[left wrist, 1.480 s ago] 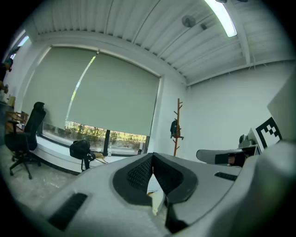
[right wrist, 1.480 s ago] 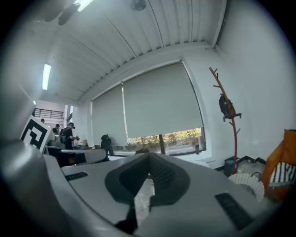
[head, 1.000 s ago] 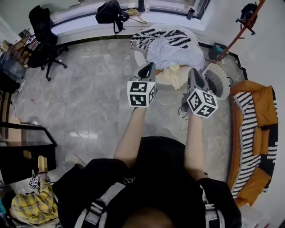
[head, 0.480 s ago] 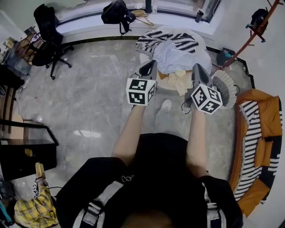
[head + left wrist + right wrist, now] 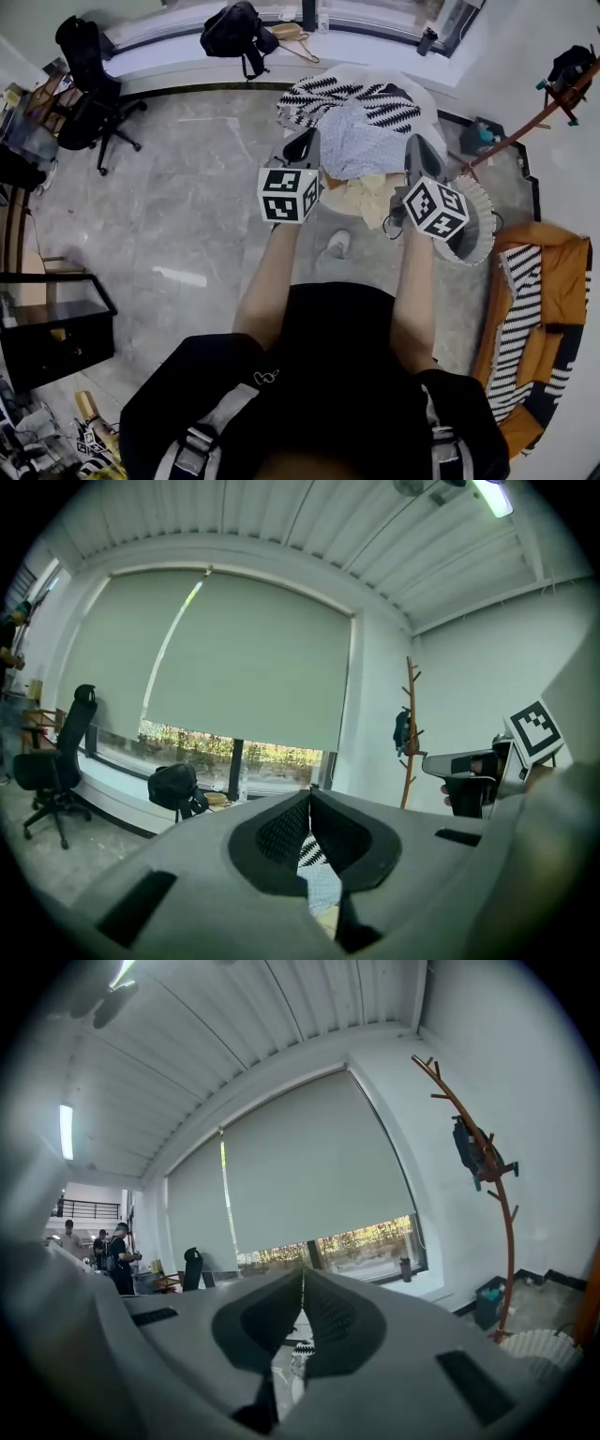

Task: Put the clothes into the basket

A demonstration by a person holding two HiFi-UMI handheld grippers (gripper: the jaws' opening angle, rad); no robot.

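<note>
- Clothes (image 5: pixel 364 141): one heap on a round white bench (image 5: pixel 422 89). Black-and-white striped garment (image 5: pixel 342 97) at the far side, pale patterned garment (image 5: pixel 367 142) in the middle, cream garment (image 5: pixel 373 194) at the near edge.
- Basket (image 5: pixel 476 225): white, pleated wall, dark inside. It stands just right of the bench, beside the heap; its near-left side is covered by the right tool's marker cube (image 5: pixel 436 208).
- Left tool (image 5: pixel 302 145): jaws pressed together, nothing between them. Its tip is at the heap's left edge; contact with the cloth cannot be told. In the left gripper view the striped and pale garments show low, through the slot under the closed tips.
- Right tool (image 5: pixel 419 150): jaws also closed tight and empty. Its tip is at the heap's right edge, between heap and basket.
- Both tools are held out side by side on bare forearms and point away from the person.
- Shoe (image 5: pixel 337 244) on the grey marble floor (image 5: pixel 187 216), near side of the bench.
- Further out: black backpack (image 5: pixel 234 28) on the window ledge (image 5: pixel 169 42), office chair (image 5: pixel 80 80) far left, coat stand (image 5: pixel 553 94) far right, orange sofa (image 5: pixel 553 281) with striped cover at the right edge.
</note>
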